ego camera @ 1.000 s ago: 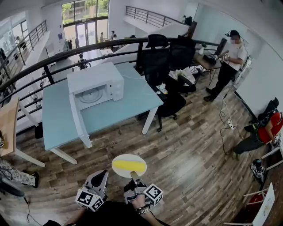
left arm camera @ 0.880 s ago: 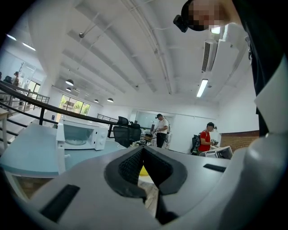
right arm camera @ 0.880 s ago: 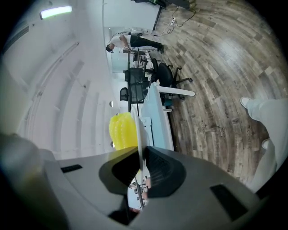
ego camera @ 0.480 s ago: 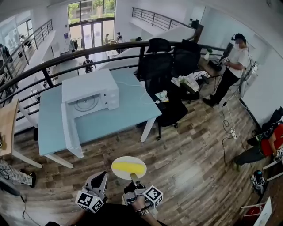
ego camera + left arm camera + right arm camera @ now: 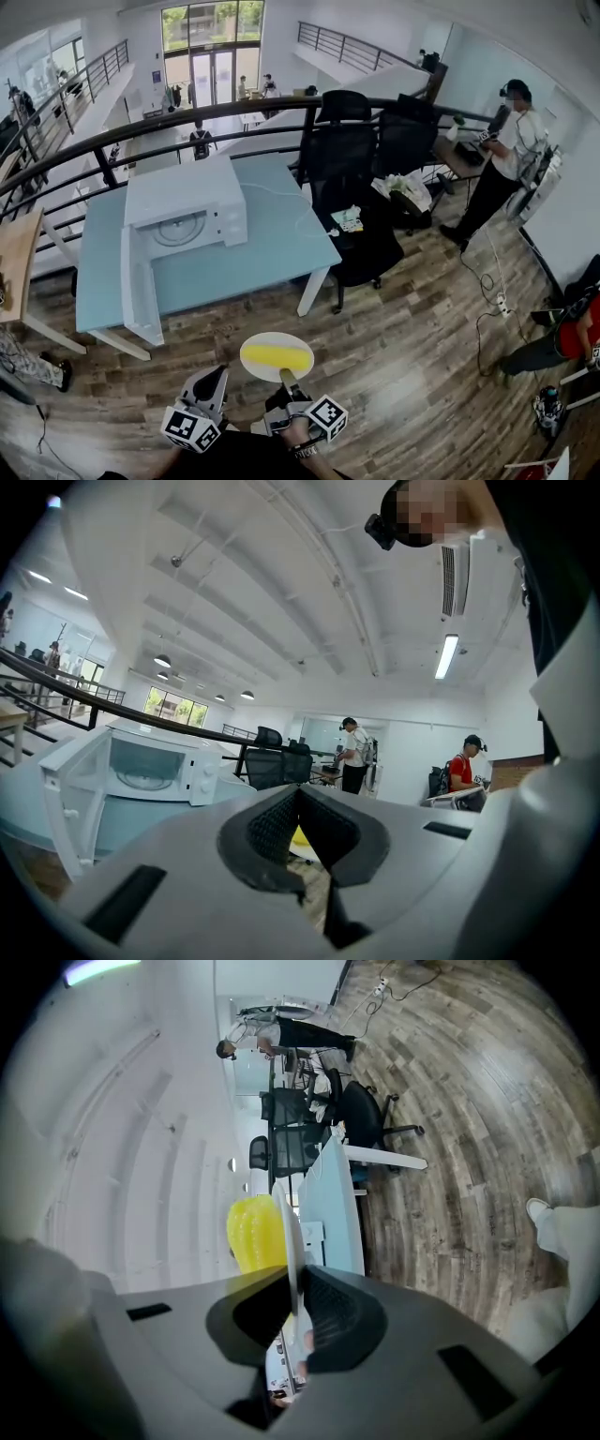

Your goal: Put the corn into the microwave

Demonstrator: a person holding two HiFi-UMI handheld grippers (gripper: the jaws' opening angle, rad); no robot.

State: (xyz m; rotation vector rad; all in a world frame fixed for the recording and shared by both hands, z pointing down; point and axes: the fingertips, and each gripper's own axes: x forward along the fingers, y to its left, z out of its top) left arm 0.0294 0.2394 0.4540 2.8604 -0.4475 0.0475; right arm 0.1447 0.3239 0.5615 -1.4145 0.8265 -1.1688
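Plate (image 5: 276, 337) pinched by near rim in right gripper (image 5: 284, 377), level to keep corn (image 5: 277, 356) on; left gripper (image 5: 217, 373) beside, jaws together, empty; open microwave (image 5: 183, 211) well ahead.

Yellow corn (image 5: 275, 355), white plate (image 5: 277, 338), white microwave (image 5: 178, 192), pale blue table (image 5: 272, 248), brown plank floor (image 5: 422, 328)

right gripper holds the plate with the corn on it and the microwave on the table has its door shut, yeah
No: the microwave has its door open, as the head view shows. Otherwise right: the right gripper grips the plate with the corn on it; the microwave is on the table.
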